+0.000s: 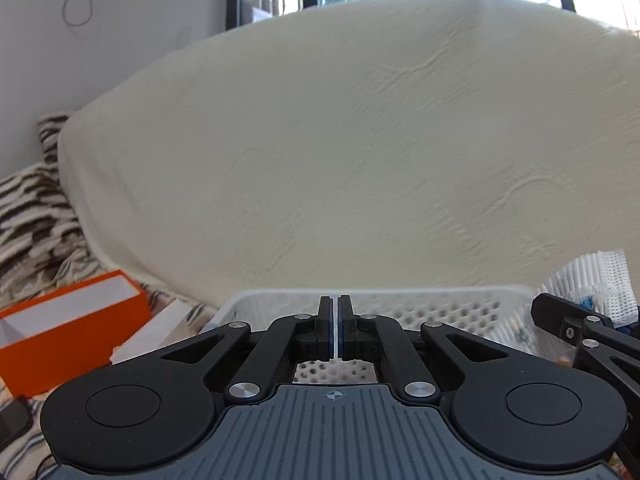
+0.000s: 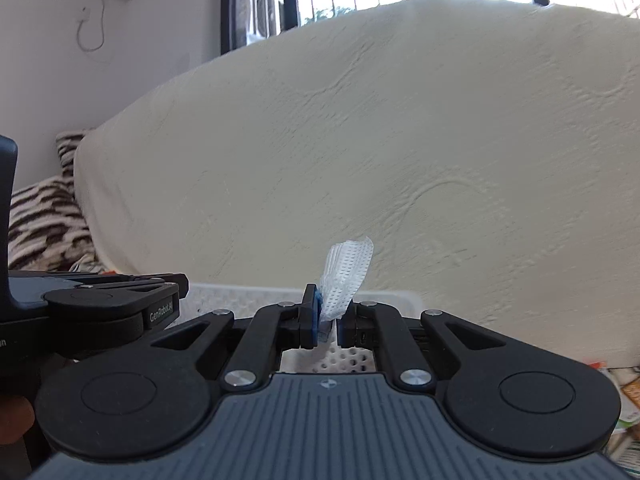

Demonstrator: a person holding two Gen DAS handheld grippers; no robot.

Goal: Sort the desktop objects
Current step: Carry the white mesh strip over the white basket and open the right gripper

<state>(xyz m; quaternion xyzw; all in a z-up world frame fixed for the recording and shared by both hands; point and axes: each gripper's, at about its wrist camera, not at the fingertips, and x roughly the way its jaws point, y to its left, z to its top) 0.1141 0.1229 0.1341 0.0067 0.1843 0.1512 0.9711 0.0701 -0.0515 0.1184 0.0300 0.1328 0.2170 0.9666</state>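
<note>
Mesh wrapping (image 2: pixel 347 276), white and netted like a foam sleeve, sits pinched between the fingers of the right gripper (image 2: pixel 326 320), which are closed down on its lower end so that the free end stands up above them. In the left wrist view the same mesh fans out at the right edge, above the right gripper's black linkage, with something blue tucked under it that is too small to tell. The left gripper (image 1: pixel 335 330) has its fingers pressed flat together with nothing between them; it looks to be travelling alongside as a spare hand.

Both grippers point over a white perforated basket (image 1: pixel 420 306) whose rim lies just ahead of the fingertips, so my reading is that the mesh is being carried to it as its sorting place. Holding the piece by one end keeps the light, floppy material from slipping out. An orange box (image 1: pixel 76 328) lies open to the left of the basket, on striped fabric. A cream-covered mattress (image 1: pixel 340 152) rises behind everything.
</note>
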